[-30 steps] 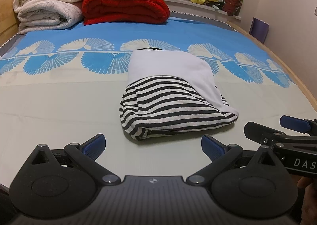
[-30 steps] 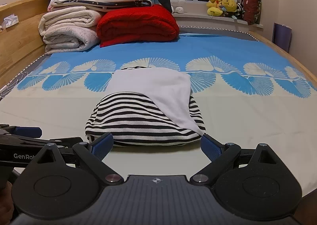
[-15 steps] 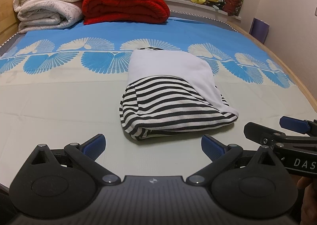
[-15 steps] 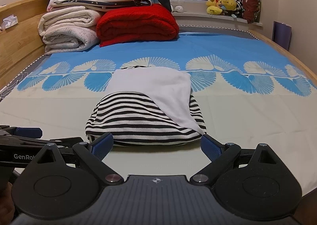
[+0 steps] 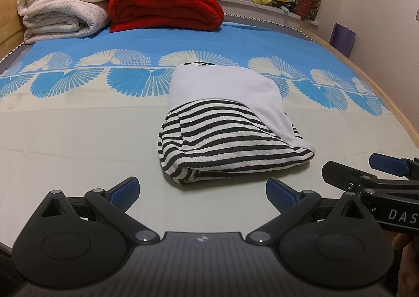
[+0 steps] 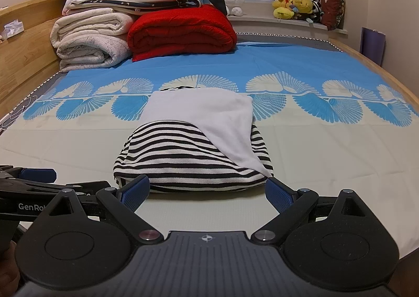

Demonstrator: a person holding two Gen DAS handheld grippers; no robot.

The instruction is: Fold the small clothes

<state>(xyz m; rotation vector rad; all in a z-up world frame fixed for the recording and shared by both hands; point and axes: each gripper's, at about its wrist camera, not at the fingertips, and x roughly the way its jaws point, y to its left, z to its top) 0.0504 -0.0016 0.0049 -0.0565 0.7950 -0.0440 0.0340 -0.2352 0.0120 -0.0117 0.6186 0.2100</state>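
A folded black-and-white striped garment lies on the bed, with a white part of the cloth draped over its far and right side. My left gripper stands open just in front of the bundle, nothing between its blue pads. My right gripper is open too, its fingertips close to the bundle's near edge, one at each end. Each gripper shows in the other's view: the right one at the right edge, the left one at the left edge.
Folded white blankets and a red quilt are stacked at the head of the bed. Plush toys sit on the window sill. A wooden bed rail runs along the right, and a wooden headboard wall along the left.
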